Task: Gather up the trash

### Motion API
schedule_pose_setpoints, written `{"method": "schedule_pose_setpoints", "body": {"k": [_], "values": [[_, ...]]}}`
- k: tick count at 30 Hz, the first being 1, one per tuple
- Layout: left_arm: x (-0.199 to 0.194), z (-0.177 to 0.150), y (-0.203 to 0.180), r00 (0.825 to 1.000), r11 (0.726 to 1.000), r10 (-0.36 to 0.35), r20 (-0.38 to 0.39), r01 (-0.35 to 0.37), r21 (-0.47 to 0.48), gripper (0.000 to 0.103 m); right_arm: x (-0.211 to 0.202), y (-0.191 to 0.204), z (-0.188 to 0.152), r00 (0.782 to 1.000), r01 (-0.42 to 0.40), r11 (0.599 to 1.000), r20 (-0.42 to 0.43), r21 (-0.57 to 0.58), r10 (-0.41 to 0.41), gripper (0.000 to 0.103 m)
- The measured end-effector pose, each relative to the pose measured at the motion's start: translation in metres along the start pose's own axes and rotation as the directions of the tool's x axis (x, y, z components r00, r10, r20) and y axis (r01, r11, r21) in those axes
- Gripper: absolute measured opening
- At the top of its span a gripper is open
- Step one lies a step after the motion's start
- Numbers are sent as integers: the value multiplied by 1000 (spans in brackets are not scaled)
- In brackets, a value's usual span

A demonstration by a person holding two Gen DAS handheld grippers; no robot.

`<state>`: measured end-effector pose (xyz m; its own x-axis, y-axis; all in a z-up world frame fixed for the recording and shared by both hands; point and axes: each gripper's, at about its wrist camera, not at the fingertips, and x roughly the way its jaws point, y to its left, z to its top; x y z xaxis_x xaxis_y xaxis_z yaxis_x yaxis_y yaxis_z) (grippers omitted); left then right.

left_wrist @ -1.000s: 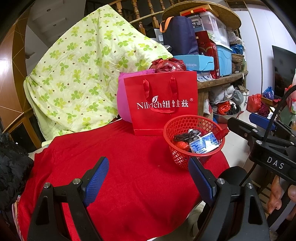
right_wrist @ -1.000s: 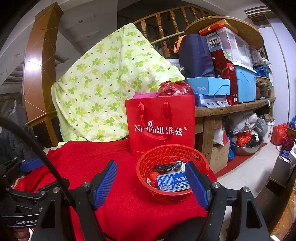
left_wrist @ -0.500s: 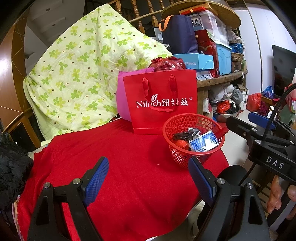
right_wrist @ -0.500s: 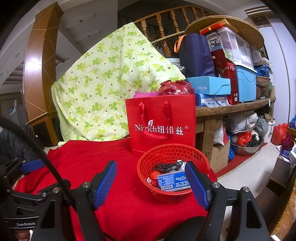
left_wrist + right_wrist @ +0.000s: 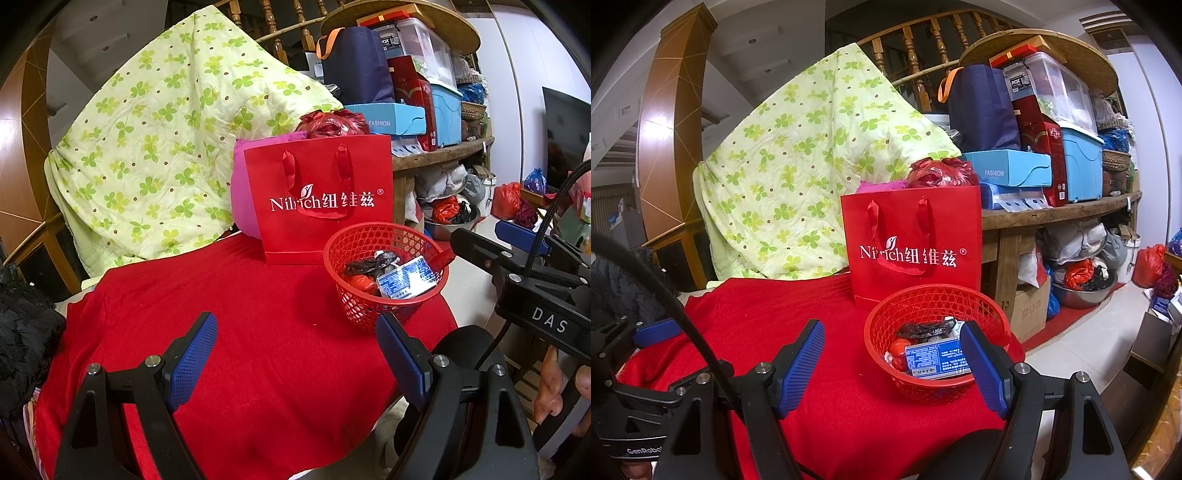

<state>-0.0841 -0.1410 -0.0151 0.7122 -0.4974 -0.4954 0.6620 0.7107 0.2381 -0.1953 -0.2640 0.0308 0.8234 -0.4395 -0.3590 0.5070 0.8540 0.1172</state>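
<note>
A red mesh basket (image 5: pixel 369 240) (image 5: pixel 923 299) stands on the red cloth near the table's right edge. It holds a blue and white packet (image 5: pixel 404 282) (image 5: pixel 936 360), a black wrapper (image 5: pixel 369 263) (image 5: pixel 925 328) and a red wrapper (image 5: pixel 360 284) (image 5: pixel 899 347). My left gripper (image 5: pixel 297 360) is open and empty, low over the cloth, left of and nearer than the basket. My right gripper (image 5: pixel 894 363) is open and empty, just in front of the basket; it also shows at the right of the left wrist view (image 5: pixel 517 236).
A red paper bag (image 5: pixel 325 199) (image 5: pixel 912 243) stands behind the basket, with a pink bag (image 5: pixel 242 206) beside it. A green flowered quilt (image 5: pixel 166 147) hangs behind. A cluttered wooden shelf (image 5: pixel 1052 212) is at the right. The red cloth (image 5: pixel 240 314) covers the table.
Almost nothing differs. Both grippers have stayed open and nearly still, with only a slight drift of the view.
</note>
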Motion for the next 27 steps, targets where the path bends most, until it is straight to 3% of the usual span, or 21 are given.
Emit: {"method": "schedule_pose_setpoints", "body": {"k": [27], "values": [[7, -2, -2, 1000, 1000, -2, -15, 2, 1, 88, 2, -1, -3, 1000, 3, 1000, 8, 7, -3, 79]]}}
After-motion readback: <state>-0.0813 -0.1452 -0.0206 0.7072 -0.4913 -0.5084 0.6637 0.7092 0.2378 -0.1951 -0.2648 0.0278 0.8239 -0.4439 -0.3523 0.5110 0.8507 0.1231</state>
